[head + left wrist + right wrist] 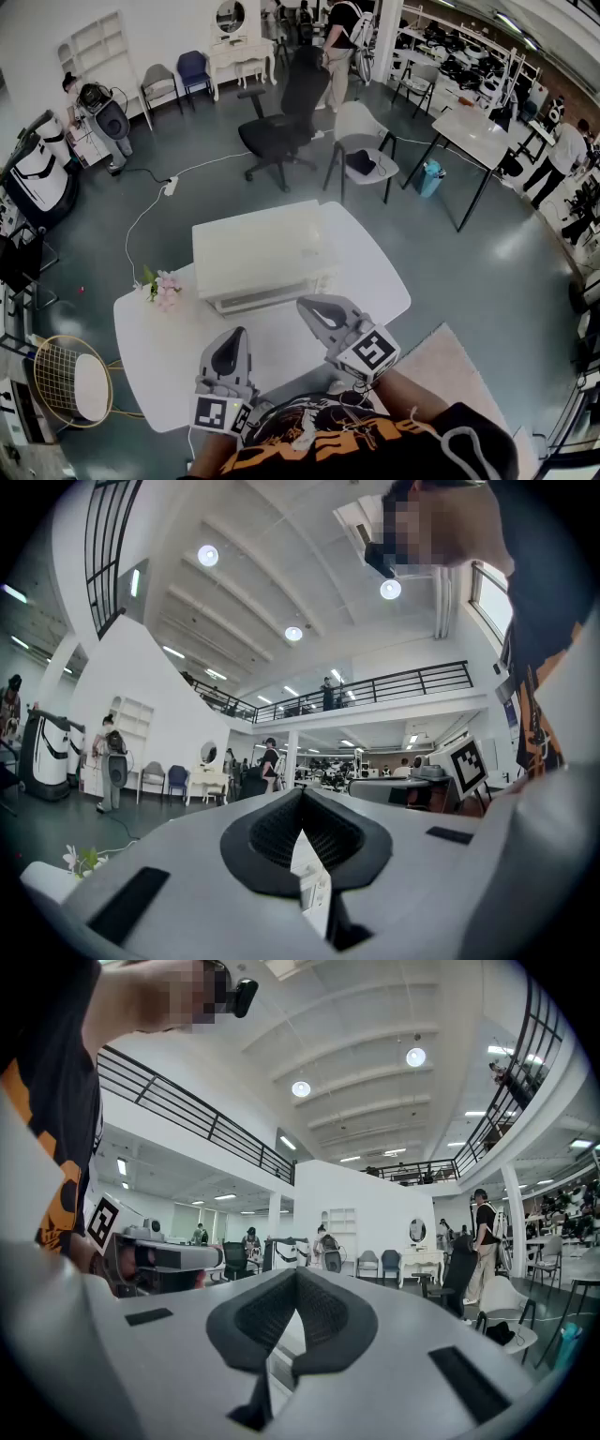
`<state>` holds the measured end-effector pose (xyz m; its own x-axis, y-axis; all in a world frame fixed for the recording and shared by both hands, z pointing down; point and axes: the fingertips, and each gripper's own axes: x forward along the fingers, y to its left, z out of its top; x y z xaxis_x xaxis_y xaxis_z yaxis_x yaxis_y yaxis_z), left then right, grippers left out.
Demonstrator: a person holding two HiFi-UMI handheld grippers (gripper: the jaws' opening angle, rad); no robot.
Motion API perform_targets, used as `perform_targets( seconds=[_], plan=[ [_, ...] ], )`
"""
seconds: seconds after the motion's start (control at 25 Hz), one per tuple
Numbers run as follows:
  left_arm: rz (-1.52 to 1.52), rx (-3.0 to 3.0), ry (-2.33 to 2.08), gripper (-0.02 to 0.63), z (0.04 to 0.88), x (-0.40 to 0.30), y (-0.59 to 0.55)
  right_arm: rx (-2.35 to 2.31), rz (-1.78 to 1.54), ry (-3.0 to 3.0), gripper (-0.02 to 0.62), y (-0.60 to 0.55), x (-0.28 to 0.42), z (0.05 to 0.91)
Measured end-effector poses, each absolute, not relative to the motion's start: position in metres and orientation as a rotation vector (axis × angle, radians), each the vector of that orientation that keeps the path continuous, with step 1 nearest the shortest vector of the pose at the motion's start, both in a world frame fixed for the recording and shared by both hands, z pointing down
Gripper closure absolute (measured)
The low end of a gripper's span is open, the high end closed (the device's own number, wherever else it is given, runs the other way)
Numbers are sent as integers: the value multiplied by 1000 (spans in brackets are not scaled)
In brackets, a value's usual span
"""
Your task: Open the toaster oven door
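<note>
Nearest to me, at the table's near edge, are my two tools. The left gripper point(230, 339) has its jaws brought fully together, tips meeting with nothing caught between them. The right gripper point(315, 311), slightly further forward, likewise has its jaws closed tip to tip and carries nothing. Both point level across the white table point(159, 349) and neither touches anything on it. Just beyond the two tips, at the middle of the table, stands the white toaster oven point(262, 248). Its front faces me and its door lies closed against the body, as far as the head view shows. A small spray of pink flowers point(165, 287) lies on the table to the oven's left, apart from it. Beyond the table stand a black office chair point(279, 127) and a white chair point(361, 131). Further back still, a person point(339, 37) stands.
</note>
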<state>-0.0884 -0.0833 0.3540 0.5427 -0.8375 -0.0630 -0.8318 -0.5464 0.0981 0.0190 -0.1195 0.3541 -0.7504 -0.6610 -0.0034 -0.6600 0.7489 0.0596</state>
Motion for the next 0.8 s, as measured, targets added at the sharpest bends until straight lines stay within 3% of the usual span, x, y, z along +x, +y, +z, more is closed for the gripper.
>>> perform_targets(
  seconds=[0.52,0.68,0.8],
  plan=[
    [-151,2695,-1469,584,357,-90,-82,1116,-79,-2932,581,-120,17,352],
    [-16,2710,-1338,583,383,-82,-87,1139,-73,-2974,581,-118,21,351],
    [200,2662,-1301,518,429,-85,-107,1137,-70,-2957,581,-120,21,352]
  ],
)
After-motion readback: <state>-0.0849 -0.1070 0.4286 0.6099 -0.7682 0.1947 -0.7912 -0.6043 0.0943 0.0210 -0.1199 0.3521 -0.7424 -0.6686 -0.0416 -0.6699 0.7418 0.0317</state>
